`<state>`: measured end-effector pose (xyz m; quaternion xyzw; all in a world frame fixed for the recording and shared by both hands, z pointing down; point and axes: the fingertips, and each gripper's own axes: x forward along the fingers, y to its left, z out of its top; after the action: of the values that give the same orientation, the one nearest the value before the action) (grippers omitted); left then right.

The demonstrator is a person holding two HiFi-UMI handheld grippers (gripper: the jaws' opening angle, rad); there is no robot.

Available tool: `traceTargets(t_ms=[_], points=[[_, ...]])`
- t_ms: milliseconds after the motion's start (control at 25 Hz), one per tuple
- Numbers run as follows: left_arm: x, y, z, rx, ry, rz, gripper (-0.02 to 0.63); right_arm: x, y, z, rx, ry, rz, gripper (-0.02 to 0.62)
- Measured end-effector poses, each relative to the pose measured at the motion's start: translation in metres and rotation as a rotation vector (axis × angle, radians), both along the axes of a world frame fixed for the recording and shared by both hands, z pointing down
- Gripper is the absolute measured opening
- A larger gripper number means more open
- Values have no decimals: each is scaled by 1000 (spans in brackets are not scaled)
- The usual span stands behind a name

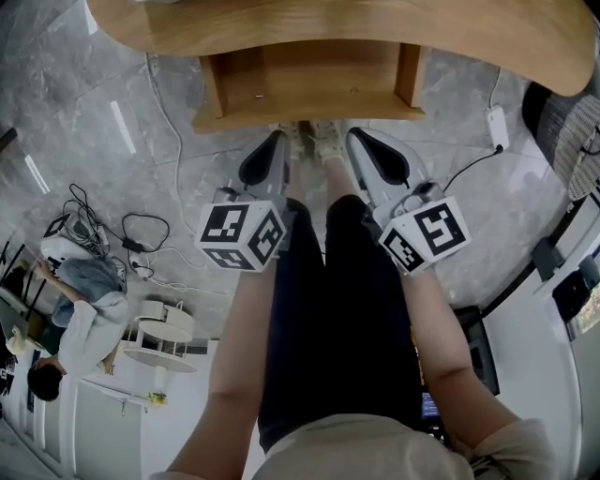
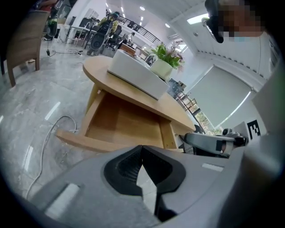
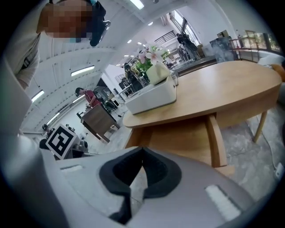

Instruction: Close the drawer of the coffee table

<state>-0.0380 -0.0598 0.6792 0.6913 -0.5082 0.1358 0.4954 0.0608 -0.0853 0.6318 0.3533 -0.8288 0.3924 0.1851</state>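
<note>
Drawer (image 1: 309, 89): was seen open, dead ahead, front crosswise.
Left gripper (image 1: 274, 148): jaws were pressed together, empty.
Right gripper (image 1: 366, 146): ditto, approx. equally near.

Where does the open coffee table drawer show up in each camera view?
Head view: drawer top centre, pulled out from under the tabletop.
Left gripper view: centre-left, above the jaws.
Right gripper view: centre-right, above the jaws.
Shared landmark: the wooden tabletop over it.
</note>
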Motion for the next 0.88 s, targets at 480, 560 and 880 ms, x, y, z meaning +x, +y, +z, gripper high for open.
traceTargets(t_ms=[480,560,880], points=[[2,10,42,-32,-19,-3,2,3,28,70,-19,127,-51,3],[3,10,46,-31,-17,-6,2,3,29,75,-12,135,-48,3],[8,15,67,-51,-9,-4,3,8,28,91,-15,155,-4,3]])
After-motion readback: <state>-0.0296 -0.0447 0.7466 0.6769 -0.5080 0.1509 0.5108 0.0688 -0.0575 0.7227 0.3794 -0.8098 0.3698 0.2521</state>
